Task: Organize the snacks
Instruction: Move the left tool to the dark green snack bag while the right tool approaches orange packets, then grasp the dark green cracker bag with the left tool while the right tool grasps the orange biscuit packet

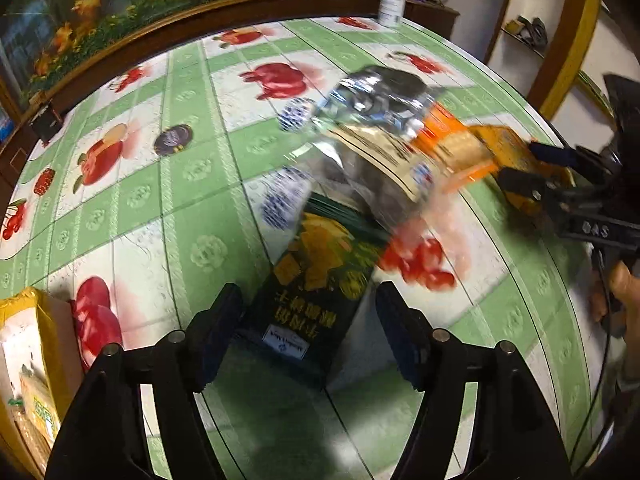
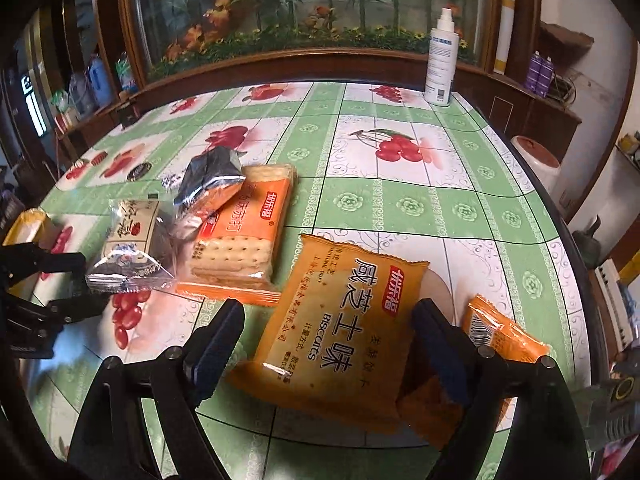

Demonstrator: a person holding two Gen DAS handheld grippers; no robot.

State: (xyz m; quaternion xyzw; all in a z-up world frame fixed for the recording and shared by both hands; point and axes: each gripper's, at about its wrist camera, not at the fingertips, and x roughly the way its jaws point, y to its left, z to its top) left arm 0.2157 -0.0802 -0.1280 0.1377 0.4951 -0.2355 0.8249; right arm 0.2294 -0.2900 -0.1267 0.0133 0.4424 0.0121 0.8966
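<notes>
In the left wrist view a dark green snack packet (image 1: 316, 280) lies between the fingers of my left gripper (image 1: 307, 306), which stands open; its pads do not press the packet. Beyond it is a blurred heap: a silver packet (image 1: 372, 96), a clear packet with a beige label (image 1: 380, 156) and an orange cracker packet (image 1: 452, 144). My right gripper (image 2: 330, 320) is open, straddling an orange biscuit packet (image 2: 340, 312) flat on the table. A second small orange packet (image 2: 504, 336) lies just right of it. The left gripper (image 2: 80, 284) shows at the left edge.
The table (image 2: 400, 200) has a green cloth printed with fruit. A white spray bottle (image 2: 440, 56) stands at the far edge. A cardboard box with yellow tape (image 1: 36, 340) sits at the near left. A wooden-framed aquarium (image 2: 304, 12) backs the table.
</notes>
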